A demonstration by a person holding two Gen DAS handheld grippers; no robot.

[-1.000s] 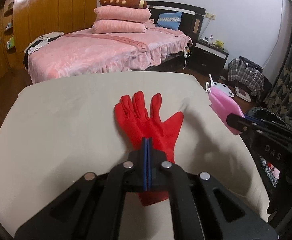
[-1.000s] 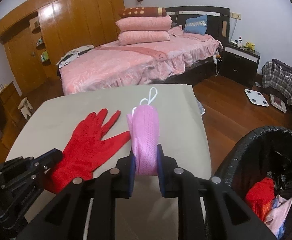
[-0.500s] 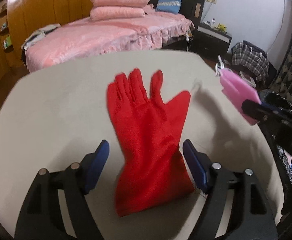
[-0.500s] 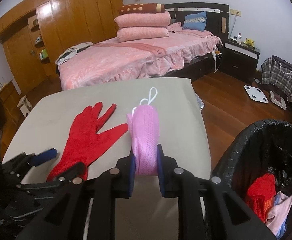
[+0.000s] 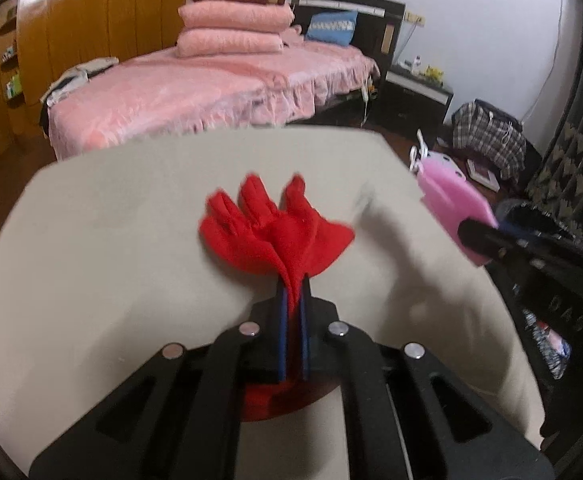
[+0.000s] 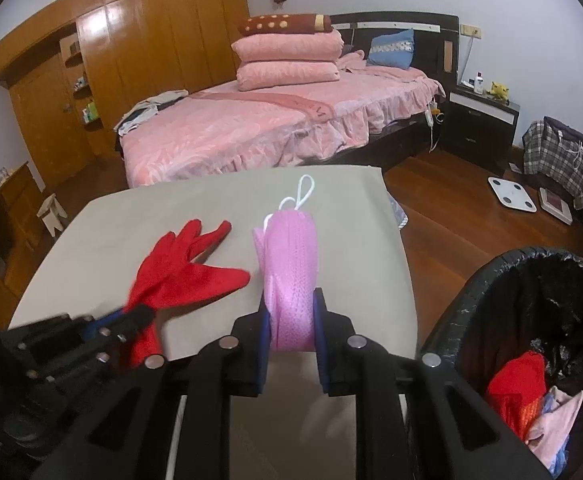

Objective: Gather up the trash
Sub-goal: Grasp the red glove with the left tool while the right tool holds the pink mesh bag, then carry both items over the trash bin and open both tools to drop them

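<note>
The left wrist view shows the left gripper (image 5: 292, 300) low in the centre of the frame, its jaws having just closed, now pinched tight on the red glove (image 5: 275, 230). The glove's cuff end is bunched between the 2 blue pads, and its fingers fan out above them over the beige table (image 5: 103, 240). At the right edge of this view the right gripper (image 5: 477, 236) comes in sideways, with the pink mesh pouch (image 5: 451, 196) sticking out of it toward the upper left.

The right wrist view gives what the left one cannot: the right gripper (image 6: 291, 332) seen from behind, its 2 fingers clamped on the lower part of the pouch (image 6: 289, 268), which stands upright in the middle of the frame with a white cord loop (image 6: 303, 194) at its top. Only here does the bin (image 6: 491, 280) show well, at the lower right, lined with a black bag and holding 1 red cloth (image 6: 515, 388) and some pale pink and blue pieces beside it. The left gripper (image 6: 131, 316) appears at the lower left of this view, a little blurred, with the glove (image 6: 183, 268) spread toward the centre.

Counted: 1 red glove, 1 pink pouch, 1 bin, 2 grippers. In the upper half of both views stands 1 bed (image 6: 251, 128) with a pink cover, bearing 2 stacked pink pillows (image 6: 287, 60) and 1 brown dotted bolster (image 6: 283, 24) on top.
</note>
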